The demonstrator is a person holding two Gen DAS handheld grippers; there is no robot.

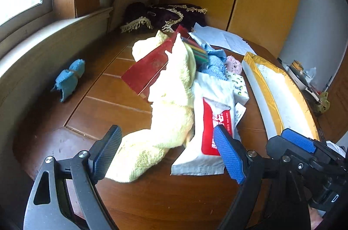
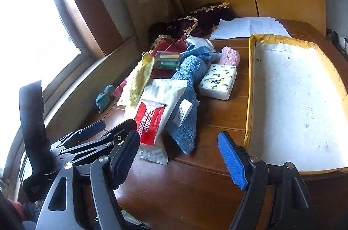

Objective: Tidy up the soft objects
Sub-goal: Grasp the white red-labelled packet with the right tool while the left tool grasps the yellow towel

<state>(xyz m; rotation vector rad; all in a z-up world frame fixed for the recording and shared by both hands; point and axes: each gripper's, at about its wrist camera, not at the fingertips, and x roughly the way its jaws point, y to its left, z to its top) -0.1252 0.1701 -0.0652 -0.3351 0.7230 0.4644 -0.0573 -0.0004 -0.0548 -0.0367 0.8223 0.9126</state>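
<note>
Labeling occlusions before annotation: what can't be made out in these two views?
- Red folder: left view, far part under the yellow towel; right view, mostly hidden by the pile.
- Red-and-white pack: print blurred in both; near corner behind the left gripper in the right view.
- Blue towel: left view, mostly buried.
- Tray: cut by the right view's edge.
- Papers: text too small.
</note>
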